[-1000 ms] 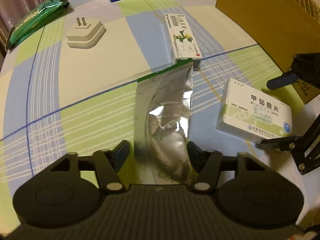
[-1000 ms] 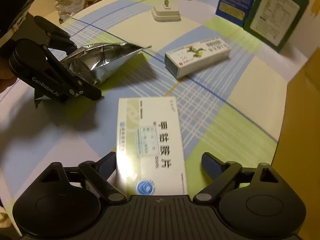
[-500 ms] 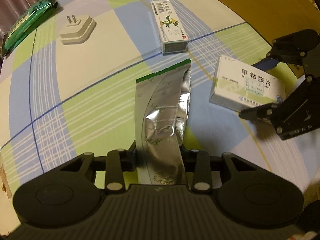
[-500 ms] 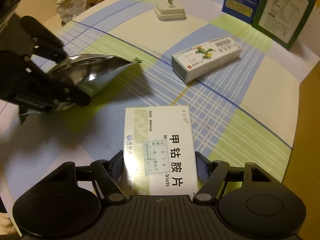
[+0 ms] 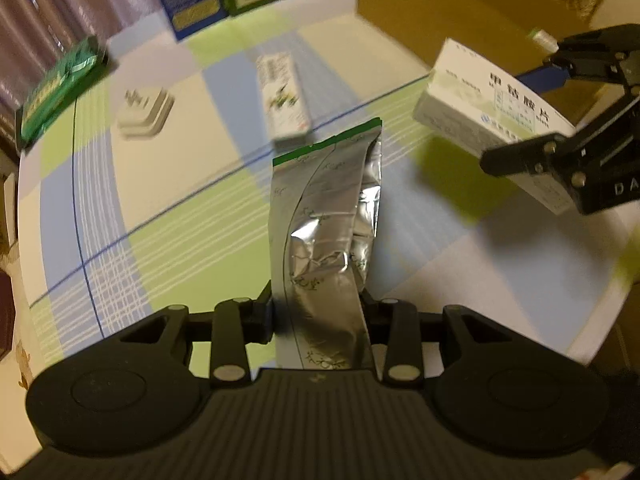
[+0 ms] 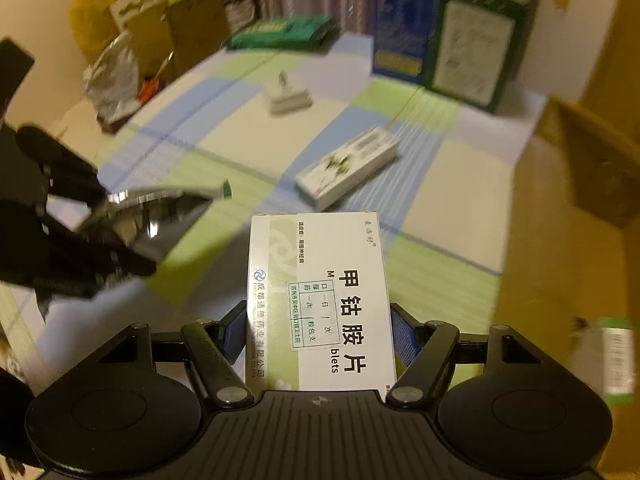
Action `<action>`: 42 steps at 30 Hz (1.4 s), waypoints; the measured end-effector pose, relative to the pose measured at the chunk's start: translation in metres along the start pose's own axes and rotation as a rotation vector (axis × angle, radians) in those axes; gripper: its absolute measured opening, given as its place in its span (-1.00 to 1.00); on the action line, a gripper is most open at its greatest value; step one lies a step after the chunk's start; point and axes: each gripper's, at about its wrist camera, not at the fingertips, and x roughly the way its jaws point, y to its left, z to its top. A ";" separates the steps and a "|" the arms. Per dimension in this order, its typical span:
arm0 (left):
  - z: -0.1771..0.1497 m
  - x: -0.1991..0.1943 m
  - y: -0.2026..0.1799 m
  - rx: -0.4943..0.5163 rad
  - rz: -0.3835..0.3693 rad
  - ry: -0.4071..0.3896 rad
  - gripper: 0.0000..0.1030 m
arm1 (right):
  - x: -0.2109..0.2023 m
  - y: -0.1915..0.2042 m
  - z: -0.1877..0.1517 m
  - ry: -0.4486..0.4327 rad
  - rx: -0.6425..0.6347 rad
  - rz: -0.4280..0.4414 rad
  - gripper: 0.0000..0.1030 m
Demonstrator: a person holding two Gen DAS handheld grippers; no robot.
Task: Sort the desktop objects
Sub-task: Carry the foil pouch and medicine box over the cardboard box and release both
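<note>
Left gripper (image 5: 318, 316): clamped on the silver foil pouch (image 5: 326, 232), up off the checked tablecloth (image 5: 168, 216).
Right gripper (image 6: 318, 334): pinching the white tablet box (image 6: 320, 300), above that cloth, right of the pouch.

On the bench (image 6: 452, 184), a box (image 6: 348, 168) lies at centre. A plug (image 6: 286, 96) sits at its eleven o'clock, a packet (image 6: 280, 32) beyond that. Two cartons (image 6: 470, 48) stand at one o'clock.
</note>
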 end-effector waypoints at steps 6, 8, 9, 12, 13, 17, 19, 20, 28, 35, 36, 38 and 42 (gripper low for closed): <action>0.038 -0.036 -0.039 0.043 -0.020 -0.063 -0.38 | -0.070 -0.027 0.009 -0.073 0.038 -0.065 0.32; 0.053 -0.044 -0.053 0.060 -0.021 -0.082 -0.38 | -0.091 -0.039 0.009 -0.087 0.045 -0.102 0.32; 0.062 -0.047 -0.061 0.068 -0.026 -0.089 -0.38 | -0.100 -0.047 0.008 -0.093 0.053 -0.120 0.32; 0.086 -0.052 -0.087 0.085 -0.050 -0.111 -0.38 | -0.121 -0.075 0.003 -0.100 0.098 -0.159 0.32; 0.093 -0.052 -0.094 0.091 -0.054 -0.116 -0.38 | -0.126 -0.085 0.001 -0.102 0.115 -0.169 0.32; 0.124 -0.045 -0.123 0.102 -0.084 -0.127 -0.38 | -0.143 -0.123 -0.010 -0.104 0.160 -0.217 0.32; 0.138 -0.040 -0.132 0.092 -0.103 -0.130 -0.38 | -0.149 -0.139 -0.014 -0.102 0.179 -0.233 0.32; 0.146 -0.036 -0.136 0.084 -0.112 -0.131 -0.38 | -0.151 -0.147 -0.016 -0.101 0.188 -0.241 0.32; 0.196 -0.010 -0.159 0.001 -0.162 -0.135 -0.38 | -0.150 -0.194 -0.027 -0.097 0.246 -0.271 0.32; 0.229 0.004 -0.160 -0.117 -0.231 -0.159 -0.38 | -0.139 -0.216 -0.030 -0.103 0.285 -0.276 0.32; 0.233 0.007 -0.160 -0.134 -0.240 -0.160 -0.38 | -0.137 -0.218 -0.031 -0.103 0.292 -0.276 0.32; 0.238 0.012 -0.160 -0.158 -0.246 -0.161 -0.38 | -0.134 -0.223 -0.031 -0.104 0.301 -0.278 0.32; 0.238 0.021 -0.155 -0.208 -0.238 -0.174 -0.23 | -0.128 -0.229 -0.033 -0.095 0.310 -0.281 0.32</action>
